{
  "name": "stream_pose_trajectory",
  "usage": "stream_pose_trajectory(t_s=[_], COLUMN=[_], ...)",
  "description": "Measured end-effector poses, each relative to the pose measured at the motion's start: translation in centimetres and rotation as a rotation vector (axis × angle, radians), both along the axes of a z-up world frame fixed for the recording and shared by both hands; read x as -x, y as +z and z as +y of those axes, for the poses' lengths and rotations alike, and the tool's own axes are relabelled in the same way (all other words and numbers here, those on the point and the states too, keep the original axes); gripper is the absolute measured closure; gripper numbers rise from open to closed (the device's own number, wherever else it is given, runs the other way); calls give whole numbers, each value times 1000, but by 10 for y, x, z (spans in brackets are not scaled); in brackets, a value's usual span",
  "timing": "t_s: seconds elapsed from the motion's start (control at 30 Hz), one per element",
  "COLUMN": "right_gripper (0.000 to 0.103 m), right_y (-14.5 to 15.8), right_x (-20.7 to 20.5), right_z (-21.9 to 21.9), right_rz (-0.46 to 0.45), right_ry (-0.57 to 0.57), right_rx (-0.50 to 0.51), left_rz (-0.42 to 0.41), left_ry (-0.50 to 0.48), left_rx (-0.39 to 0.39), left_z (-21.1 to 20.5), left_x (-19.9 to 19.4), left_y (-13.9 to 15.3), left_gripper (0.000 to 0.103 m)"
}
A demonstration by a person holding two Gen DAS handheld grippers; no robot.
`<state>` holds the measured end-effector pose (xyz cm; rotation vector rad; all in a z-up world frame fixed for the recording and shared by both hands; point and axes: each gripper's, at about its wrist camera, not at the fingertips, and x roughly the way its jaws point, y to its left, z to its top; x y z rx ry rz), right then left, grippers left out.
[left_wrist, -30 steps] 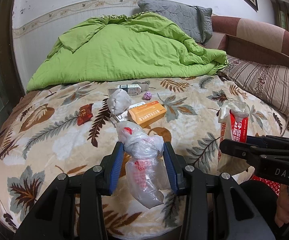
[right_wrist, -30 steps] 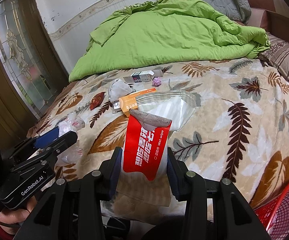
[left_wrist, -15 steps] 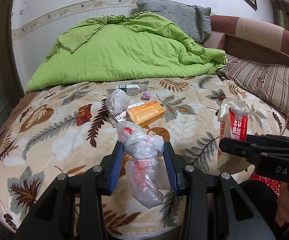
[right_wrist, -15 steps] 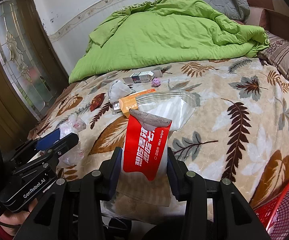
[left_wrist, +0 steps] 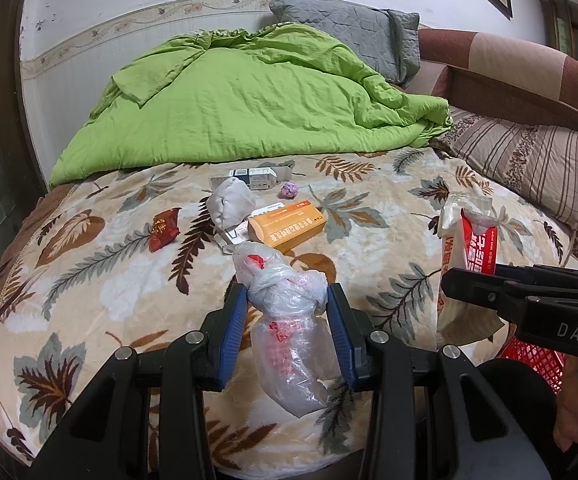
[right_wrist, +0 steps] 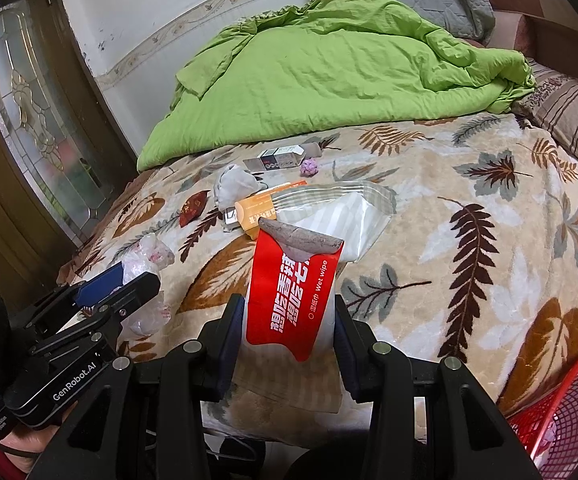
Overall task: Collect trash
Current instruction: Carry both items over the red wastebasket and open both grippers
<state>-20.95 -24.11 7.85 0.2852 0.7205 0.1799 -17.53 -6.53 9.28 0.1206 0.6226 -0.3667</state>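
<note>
Nothing has moved since the earlier frames: both tools hang in the same places over the near edge of the bed [left_wrist: 89,300], each with its load. The left tool [left_wrist: 287,312] is clamped on a knotted clear bag [left_wrist: 289,320] with red specks inside, the blue pads pressing its waist while the lower part sags below the fingers. The right tool [right_wrist: 289,320] is clamped on a red wet-wipe pack [right_wrist: 293,292], held upright with its torn flap open at the top and a white pouch [right_wrist: 341,216] behind it. Just below and right of that tool sits a red basket [right_wrist: 561,412], beside the bed. Farther out on the leaf-print blanket lie more scraps: an orange box [left_wrist: 287,228], a grey crumpled wad [left_wrist: 231,202] touching its left end, a small red wrapper [left_wrist: 165,228] apart to the left, a purple ball [left_wrist: 289,189], and a flattened black-and-white carton [left_wrist: 255,176] near the green quilt [left_wrist: 249,108]. Beyond that are a grey pillow [left_wrist: 353,36] and a striped one [left_wrist: 529,164].
</note>
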Motion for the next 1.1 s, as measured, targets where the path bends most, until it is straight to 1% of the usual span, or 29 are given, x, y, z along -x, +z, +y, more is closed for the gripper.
stream_pose_trajectory(t_s=[0.13,0.27,0.4,0.57,0.67,0.8,0.9,1.0,1.1], right_gripper=[58,58,58,58,58,58,58,57,57], right_y=[2,7,14,16,13,9,5,-1,-6], right_x=[2,7,22,56,85,126,151,174,189], right_z=[-3,-15,-41,-86,-120,-165,-191,-216,-230], right_rz=[-2,-6,-8,5,22,51,66,86,102], right_ry=[-11,-36,-94,-195,-283,-405,-480,-552,-589], right_rx=[-9,-23,-42,-58,-70,-74,-68,-75,-82], left_rz=[1,-1,8,35,63,99,149,186,234], left_ry=[-7,-54,-141,-271,-361,-480,-582,-669,-751], left_rx=[4,47,104,151,166,168,189,191,182], left_z=[2,5,1,-22,-42,-85,-118,-155,-189], left_x=[0,1,6,17,25,40,53,65,78], left_y=[1,8,19,31,35,39,42,42,38], left_gripper=[64,64,64,64,64,64,64,64,64])
